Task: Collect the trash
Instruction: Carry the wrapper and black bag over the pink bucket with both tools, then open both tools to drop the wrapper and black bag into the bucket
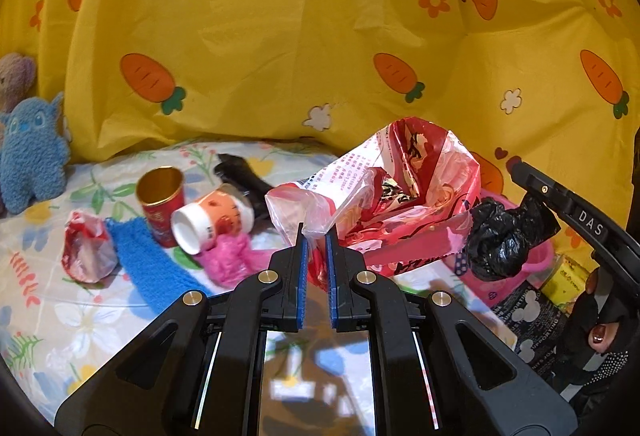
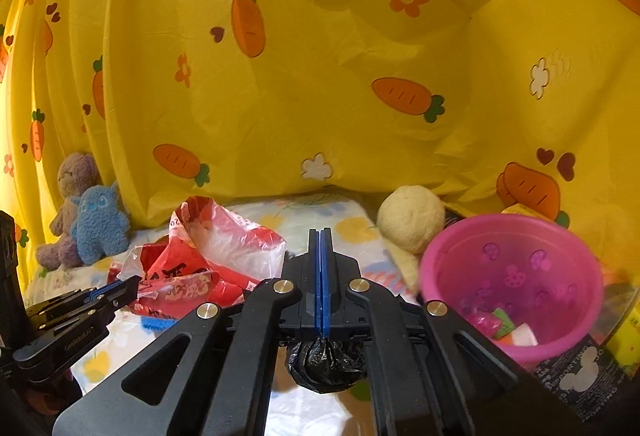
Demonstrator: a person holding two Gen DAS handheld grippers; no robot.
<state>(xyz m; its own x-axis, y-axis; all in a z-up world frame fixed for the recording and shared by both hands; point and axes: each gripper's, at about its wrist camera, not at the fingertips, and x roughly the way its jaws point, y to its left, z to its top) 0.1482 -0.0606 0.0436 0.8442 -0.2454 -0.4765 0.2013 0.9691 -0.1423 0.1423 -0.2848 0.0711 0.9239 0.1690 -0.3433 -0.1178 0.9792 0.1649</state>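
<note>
My left gripper [image 1: 316, 236] is shut on the clear edge of a red and white plastic bag [image 1: 404, 192], which stands open just beyond its blue pads. My right gripper [image 2: 322, 236] is shut on a crumpled black plastic bag [image 2: 324, 364] that hangs under the back of its pads. In the left wrist view the black plastic bag [image 1: 500, 240] hangs from the right gripper [image 1: 524, 172] beside the red bag's mouth. On the bed to the left lie a gold-lined red cup [image 1: 160, 196], a tipped white and orange cup [image 1: 212, 224] and a crumpled wrapper [image 1: 88, 252].
A pink basin [image 2: 512, 268] with a few scraps in it sits at the right, on a black printed bag [image 2: 576, 376]. A cream plush ball [image 2: 412, 220] lies behind the basin and stuffed toys [image 2: 96, 224] at the far left. A yellow carrot-print sheet [image 2: 320, 56] hangs behind. Blue cloth [image 1: 140, 256] and pink fluff [image 1: 232, 256] lie by the cups.
</note>
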